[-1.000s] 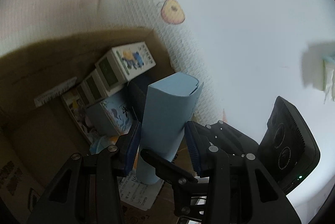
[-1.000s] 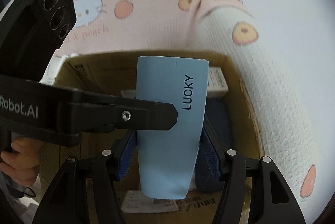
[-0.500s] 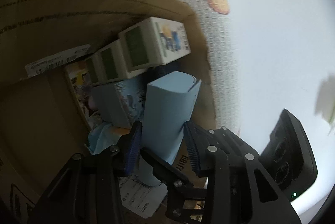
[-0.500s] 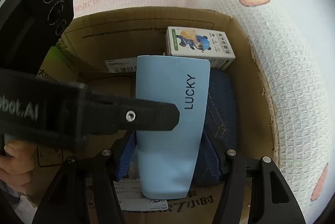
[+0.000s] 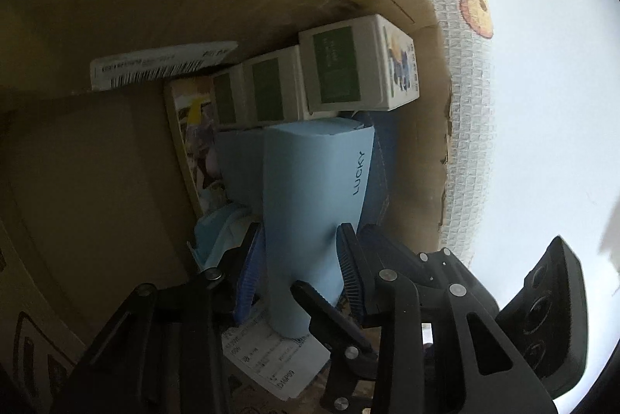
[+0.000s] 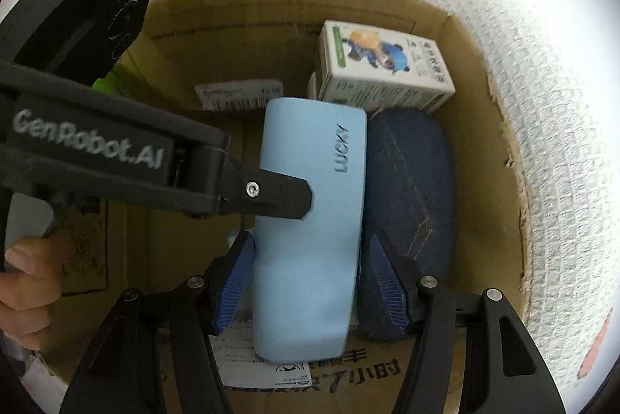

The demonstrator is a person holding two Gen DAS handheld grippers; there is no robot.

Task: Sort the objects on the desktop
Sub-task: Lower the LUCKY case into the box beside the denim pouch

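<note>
Both claws grasp the same light blue "LUCKY" box (image 6: pixel 310 220), which sits low inside the open cardboard carton (image 6: pixel 480 150). The right gripper (image 6: pixel 310 282) clenches the box's lower half, its blue ribbed pads (image 6: pixel 232 282) pressing the two long sides. The left gripper (image 5: pixel 300 267) holds the same box from another side; its jaws have just been closing a little further, and its blue pads (image 5: pixel 248 270) now lie against the box's narrow faces. In the right wrist view, one black finger of the left gripper (image 6: pixel 271 193) crosses the box's face from the left, and the hand (image 6: pixel 27 282) gripping that tool's handle shows at the left edge.

Ahead of the right claw, beyond the box's far end, a white carton printed with a blue cartoon figure (image 6: pixel 383 65) rests against the carton's far wall. Just right of the held box lies a dark blue denim pouch (image 6: pixel 410 189), touching it. Under the claws, a white shipping label (image 6: pixel 248 363) is stuck to the carton floor. In the left wrist view, three white cartons with green panels (image 5: pixel 310 81) stand in a row beyond the box, with a picture book (image 5: pixel 190 143) and a crumpled blue face mask (image 5: pixel 217 232) to the left of the claw.

A pink and white quilted cloth (image 6: pixel 542 104) with fruit prints surrounds the carton.
</note>
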